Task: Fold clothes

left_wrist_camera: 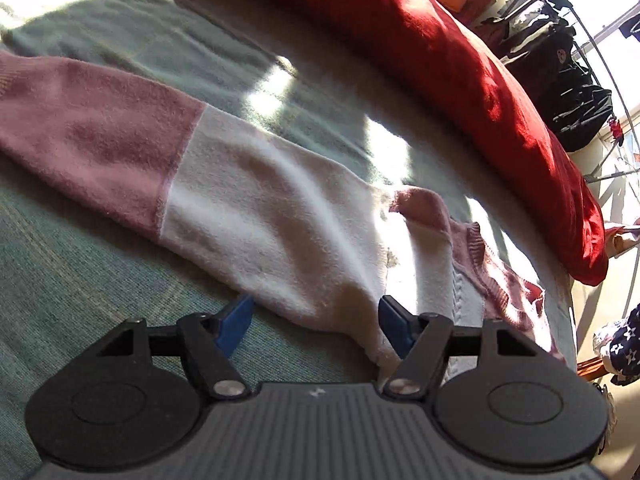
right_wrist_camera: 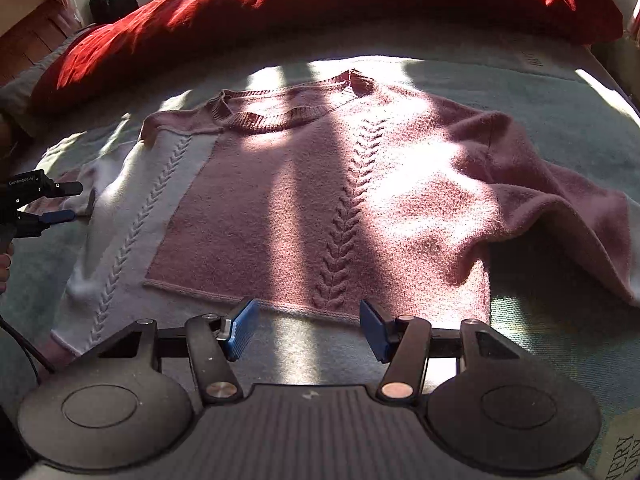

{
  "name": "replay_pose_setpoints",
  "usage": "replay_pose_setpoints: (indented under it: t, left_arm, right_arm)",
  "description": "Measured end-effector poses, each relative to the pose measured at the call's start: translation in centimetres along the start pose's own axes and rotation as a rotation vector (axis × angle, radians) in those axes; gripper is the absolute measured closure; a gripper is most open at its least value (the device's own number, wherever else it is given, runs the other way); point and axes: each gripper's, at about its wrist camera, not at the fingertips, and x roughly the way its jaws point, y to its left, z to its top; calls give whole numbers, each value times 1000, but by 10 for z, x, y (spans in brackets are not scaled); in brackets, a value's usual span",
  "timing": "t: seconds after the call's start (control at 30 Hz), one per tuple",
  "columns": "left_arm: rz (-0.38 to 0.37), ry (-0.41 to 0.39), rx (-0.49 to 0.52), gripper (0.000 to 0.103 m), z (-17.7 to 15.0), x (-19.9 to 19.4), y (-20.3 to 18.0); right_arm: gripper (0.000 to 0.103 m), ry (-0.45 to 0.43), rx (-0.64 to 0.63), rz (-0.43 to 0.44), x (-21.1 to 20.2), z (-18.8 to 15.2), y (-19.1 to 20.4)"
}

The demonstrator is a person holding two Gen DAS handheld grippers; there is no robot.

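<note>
While the pink-and-white sweater (right_wrist_camera: 320,184) lies spread face-up on the bed (right_wrist_camera: 560,92) below the red duvet (right_wrist_camera: 280,8), both tools gape empty — left tool (left_wrist_camera: 316,326) straddling the sweater's sleeve (left_wrist_camera: 224,184), right tool (right_wrist_camera: 308,330) at its hem. Folding hasn't begun, I'd say — next, pinch that sleeve and carry it across the sweater's chest.

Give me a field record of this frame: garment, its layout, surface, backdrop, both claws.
garment: pink and white cable-knit sweater, front side up
layout: body spread flat; one sleeve stretched out sideways; the other sleeve rumpled beside the body
surface: pale green woven bedspread
backdrop: red duvet bunched beyond the neckline
left claw: open, over the white part of the stretched sleeve, gripping nothing
right claw: open, at the bottom hem, gripping nothing
</note>
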Motion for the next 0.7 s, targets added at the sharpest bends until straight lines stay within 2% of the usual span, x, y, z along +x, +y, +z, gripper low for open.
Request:
replay_pose_setpoints:
  t: [0.07,0.13,0.17,0.2,0.23,0.27,0.37,0.43,0.6,0.7]
  left_arm:
    - [1,-12,-46,35,0,9,6]
    - [37,-40,-11,38,-1,12,-1]
    - [61,-56,12,49,-2,14,-6]
    - [88,-71,31,72,-2,16,-8]
    - [120,-87,44,85,0,15,-10]
    - [149,-103,62,93,2,14,-10]
    - [226,-152,139,94,11,6,-12]
    - [245,-165,180,94,17,-1,-13]
    - [160,-93,230,91,6,-21,-31]
    - [50,-72,376,82,-18,-29,-64]
  right_arm:
    - [40,3,0,-8,0,-1,1]
    - [40,7,5,-13,0,-2,1]
    - [40,7,9,-13,1,-2,1]
    - [40,7,11,-12,1,-2,2]
    - [40,6,12,-12,1,-2,3]
    - [40,5,6,-13,1,-1,5]
    - [40,-1,-21,-18,-1,1,10]
    - [39,-3,-35,-18,-3,1,12]
    - [38,1,-55,-15,-2,2,18]
    - [38,1,-70,12,2,3,27]
